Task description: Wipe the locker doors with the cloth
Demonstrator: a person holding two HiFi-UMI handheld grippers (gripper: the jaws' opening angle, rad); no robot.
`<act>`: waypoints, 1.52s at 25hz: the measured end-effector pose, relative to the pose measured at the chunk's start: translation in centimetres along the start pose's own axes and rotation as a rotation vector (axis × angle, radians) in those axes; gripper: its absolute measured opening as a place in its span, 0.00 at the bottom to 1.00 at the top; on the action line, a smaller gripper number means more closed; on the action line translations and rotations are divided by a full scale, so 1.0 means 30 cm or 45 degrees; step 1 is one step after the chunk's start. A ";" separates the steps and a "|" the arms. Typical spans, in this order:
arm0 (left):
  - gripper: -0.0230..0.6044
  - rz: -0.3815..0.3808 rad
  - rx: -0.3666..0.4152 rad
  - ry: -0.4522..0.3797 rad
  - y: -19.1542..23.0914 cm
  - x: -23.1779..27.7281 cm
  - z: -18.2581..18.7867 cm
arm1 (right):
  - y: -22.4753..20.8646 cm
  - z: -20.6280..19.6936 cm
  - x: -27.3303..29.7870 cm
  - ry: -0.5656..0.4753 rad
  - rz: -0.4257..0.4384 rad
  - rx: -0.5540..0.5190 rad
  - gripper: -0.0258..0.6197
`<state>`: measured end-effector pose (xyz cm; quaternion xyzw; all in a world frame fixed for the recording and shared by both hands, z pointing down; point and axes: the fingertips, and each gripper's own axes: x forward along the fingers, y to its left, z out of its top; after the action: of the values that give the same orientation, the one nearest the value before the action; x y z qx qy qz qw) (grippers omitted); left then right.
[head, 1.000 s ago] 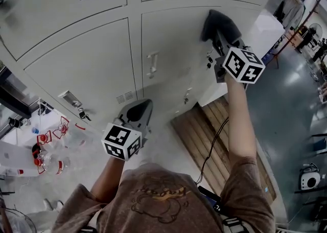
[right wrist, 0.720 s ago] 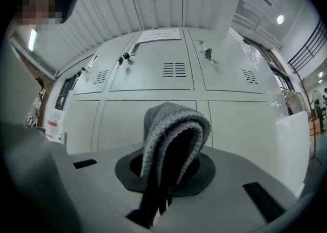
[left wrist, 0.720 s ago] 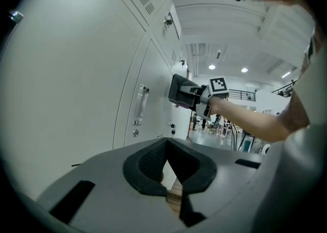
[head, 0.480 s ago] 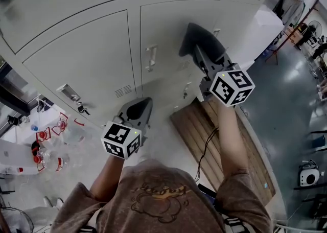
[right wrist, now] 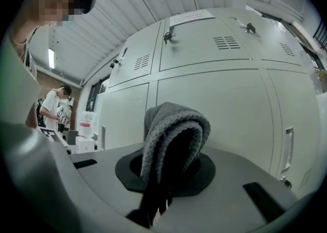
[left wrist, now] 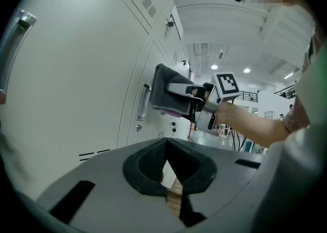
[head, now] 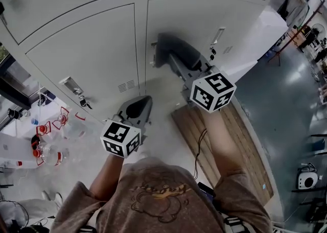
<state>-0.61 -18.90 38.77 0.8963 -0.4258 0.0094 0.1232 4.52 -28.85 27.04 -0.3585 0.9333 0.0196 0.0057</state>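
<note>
Grey knitted cloth (head: 168, 45) is the working end. Head view: it sits out front of the right gripper (head: 180, 62) on an outstretched arm and appears laid against the lower right locker door (head: 204, 22), presumably so that fabric rather than plastic meets the paint. The left gripper (head: 138, 108) hangs low and close to the body, well apart from the cloth and just beside the wooden pallet (head: 225, 140) on the floor; I judge it parked out of the way, since one tool does for wiping. Left gripper view: its jaws are drawn together at the tips with nothing between them, and only a sliver of pallet shows through the gap behind. It looks sidelong along the locker fronts, and from there the cloth lies against the door just beside a vertical handle (left wrist: 142, 103). Right gripper view: the jaws are clamped on the cloth, which is folded double and loops up over the tips as a thick pad, a hold that likely gives a soft, broad face to the door. Pale door panel fills the view beyond. Judgement: mid-wipe. Which doors are already done, I cannot tell.
</note>
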 end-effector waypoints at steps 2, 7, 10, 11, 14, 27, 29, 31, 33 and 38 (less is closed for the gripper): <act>0.03 0.009 -0.002 -0.003 0.007 -0.008 -0.002 | 0.034 -0.017 0.025 0.012 0.031 -0.002 0.10; 0.03 0.029 -0.004 -0.007 0.023 -0.026 -0.004 | 0.096 -0.047 0.076 0.023 0.087 -0.009 0.10; 0.03 0.041 -0.008 -0.005 0.036 -0.033 -0.009 | 0.109 -0.077 0.096 0.033 0.098 -0.008 0.10; 0.03 0.043 -0.008 -0.006 0.039 -0.034 -0.009 | 0.111 -0.090 0.103 0.043 0.097 -0.012 0.10; 0.03 0.045 -0.007 -0.009 0.045 -0.034 -0.004 | 0.108 -0.119 0.122 0.067 0.087 -0.025 0.10; 0.03 0.027 0.010 -0.020 0.051 0.005 0.025 | 0.069 -0.119 0.158 0.079 0.070 -0.091 0.10; 0.03 0.024 0.013 -0.024 0.051 0.011 0.029 | 0.049 -0.115 0.149 0.073 0.049 -0.092 0.10; 0.03 0.022 0.014 -0.023 0.052 0.016 0.029 | 0.015 -0.114 0.136 0.070 0.014 -0.086 0.10; 0.03 0.021 0.012 -0.020 0.053 0.020 0.027 | -0.025 -0.114 0.125 0.073 -0.016 -0.078 0.10; 0.03 0.015 0.005 -0.019 0.052 0.035 0.024 | -0.112 -0.111 0.095 0.078 -0.069 -0.075 0.10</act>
<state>-1.21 -20.82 38.53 0.8941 -0.4319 0.0043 0.1184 4.66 -33.39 30.19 -0.3841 0.9220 0.0357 -0.0328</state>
